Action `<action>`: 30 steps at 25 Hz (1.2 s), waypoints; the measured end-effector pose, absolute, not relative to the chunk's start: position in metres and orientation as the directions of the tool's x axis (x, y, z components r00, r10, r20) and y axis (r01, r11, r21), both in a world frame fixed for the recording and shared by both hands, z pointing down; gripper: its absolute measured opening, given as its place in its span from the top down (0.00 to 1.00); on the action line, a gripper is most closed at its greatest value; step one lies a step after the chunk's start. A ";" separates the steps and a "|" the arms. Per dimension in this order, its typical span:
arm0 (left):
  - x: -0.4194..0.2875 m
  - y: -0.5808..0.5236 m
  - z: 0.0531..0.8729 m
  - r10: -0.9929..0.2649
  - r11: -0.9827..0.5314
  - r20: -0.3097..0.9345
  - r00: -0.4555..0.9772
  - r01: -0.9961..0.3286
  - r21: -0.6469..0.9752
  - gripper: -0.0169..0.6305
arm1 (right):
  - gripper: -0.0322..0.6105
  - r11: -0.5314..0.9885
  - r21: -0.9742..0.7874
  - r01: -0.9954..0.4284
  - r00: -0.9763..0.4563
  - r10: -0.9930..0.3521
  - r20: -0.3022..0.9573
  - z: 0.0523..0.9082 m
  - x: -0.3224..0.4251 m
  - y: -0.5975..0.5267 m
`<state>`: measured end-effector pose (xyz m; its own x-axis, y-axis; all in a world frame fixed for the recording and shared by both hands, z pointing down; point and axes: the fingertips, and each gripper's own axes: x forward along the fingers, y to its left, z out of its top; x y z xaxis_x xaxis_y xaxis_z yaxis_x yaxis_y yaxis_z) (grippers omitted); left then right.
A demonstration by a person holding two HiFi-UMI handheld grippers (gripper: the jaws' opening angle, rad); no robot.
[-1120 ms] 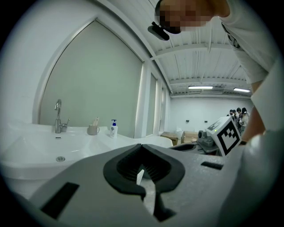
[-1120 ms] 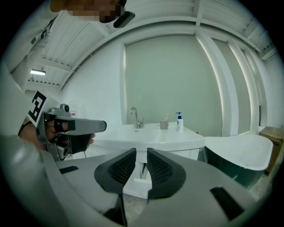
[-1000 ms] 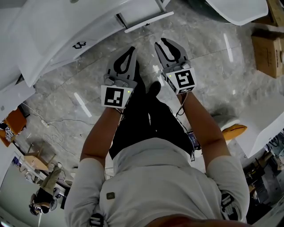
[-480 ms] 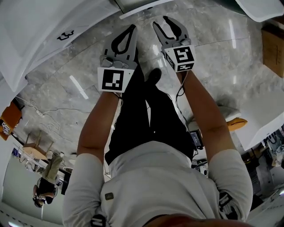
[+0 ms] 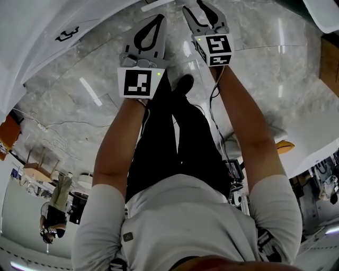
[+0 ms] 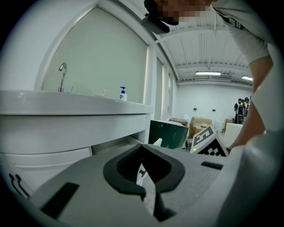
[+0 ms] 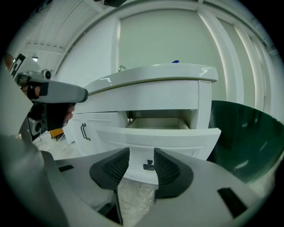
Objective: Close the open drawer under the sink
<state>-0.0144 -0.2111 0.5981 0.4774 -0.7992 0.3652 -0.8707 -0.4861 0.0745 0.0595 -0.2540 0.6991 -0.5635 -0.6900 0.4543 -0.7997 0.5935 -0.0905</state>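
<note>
The white vanity drawer (image 7: 155,135) under the sink stands pulled out, with a small dark handle (image 7: 148,166) low on its front and its pale inside showing. My right gripper (image 7: 142,153) points at that front from a short way off. Its jaws are opening and nothing is between them. In the head view the right gripper (image 5: 200,8) is at the top edge, beside the left gripper (image 5: 159,18). The left gripper (image 6: 142,145) is shut on nothing, facing the vanity's side below the sink top (image 6: 66,101).
A faucet (image 6: 62,75) and a soap bottle (image 6: 122,93) stand on the sink top. A dark green panel (image 7: 242,137) stands right of the vanity. Cabinet doors with dark handles (image 7: 83,131) are to the drawer's left. Cardboard boxes (image 6: 199,124) and people are far back. The floor is grey marble (image 5: 254,69).
Both grippers have moved toward the top of the head view, closer to the vanity. The right gripper's jaws have spread wider. The left gripper's jaws stay together.
</note>
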 end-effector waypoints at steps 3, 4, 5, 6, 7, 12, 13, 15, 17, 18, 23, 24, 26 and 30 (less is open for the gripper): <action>-0.015 -0.216 0.609 -0.809 -0.476 0.361 0.464 -0.877 0.063 0.96 | 0.64 0.589 -0.097 -0.802 -0.560 -0.686 0.464 0.717 0.056 -0.261; -0.014 -0.218 0.613 -0.809 -0.474 0.362 0.463 -0.878 0.061 0.96 | 0.63 0.587 -0.100 -0.804 -0.558 -0.685 0.468 0.724 0.056 -0.262; -0.014 -0.219 0.619 -0.809 -0.473 0.366 0.461 -0.879 0.062 0.96 | 0.63 0.584 -0.102 -0.805 -0.556 -0.683 0.474 0.731 0.056 -0.264; -0.014 -0.220 0.624 -0.808 -0.469 0.371 0.457 -0.881 0.063 0.96 | 0.63 0.582 -0.103 -0.807 -0.553 -0.681 0.479 0.738 0.055 -0.266; -0.015 -0.221 0.628 -0.809 -0.464 0.375 0.452 -0.884 0.065 0.96 | 0.63 0.580 -0.104 -0.808 -0.550 -0.680 0.485 0.745 0.055 -0.268; -0.021 -0.226 0.641 -0.823 -0.437 0.370 0.432 -0.896 0.074 0.96 | 0.63 0.562 -0.105 -0.820 -0.530 -0.677 0.511 0.772 0.053 -0.275; -0.022 -0.227 0.643 -0.822 -0.436 0.372 0.431 -0.897 0.076 0.96 | 0.63 0.561 -0.104 -0.822 -0.526 -0.676 0.516 0.776 0.052 -0.277; -0.021 -0.227 0.646 -0.821 -0.437 0.372 0.433 -0.896 0.078 0.96 | 0.63 0.554 -0.108 -0.826 -0.521 -0.674 0.524 0.784 0.050 -0.281; -0.019 -0.225 0.648 -0.818 -0.440 0.373 0.437 -0.894 0.082 0.96 | 0.63 0.548 -0.114 -0.829 -0.519 -0.676 0.524 0.786 0.049 -0.283; -0.018 -0.224 0.649 -0.817 -0.441 0.375 0.439 -0.894 0.087 0.96 | 0.64 0.547 -0.114 -0.830 -0.518 -0.677 0.523 0.787 0.048 -0.284; -0.020 -0.225 0.655 -0.812 -0.439 0.381 0.442 -0.893 0.099 0.96 | 0.67 0.527 -0.115 -0.842 -0.499 -0.681 0.536 0.794 0.045 -0.288; -0.020 -0.225 0.655 -0.811 -0.441 0.382 0.444 -0.892 0.100 0.96 | 0.67 0.524 -0.114 -0.844 -0.496 -0.681 0.539 0.796 0.045 -0.289; -0.019 -0.226 0.655 -0.809 -0.444 0.382 0.447 -0.890 0.103 0.96 | 0.68 0.521 -0.112 -0.846 -0.491 -0.681 0.544 0.800 0.046 -0.290; -0.020 -0.228 0.655 -0.810 -0.445 0.376 0.451 -0.889 0.108 0.96 | 0.70 0.516 -0.110 -0.849 -0.486 -0.685 0.542 0.802 0.047 -0.292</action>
<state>-0.0196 -0.2280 0.6553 0.4506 -0.8097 0.3760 -0.8891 -0.4449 0.1075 0.0466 -0.2925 0.8022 -0.4864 -0.6850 0.5423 -0.8494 0.5162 -0.1098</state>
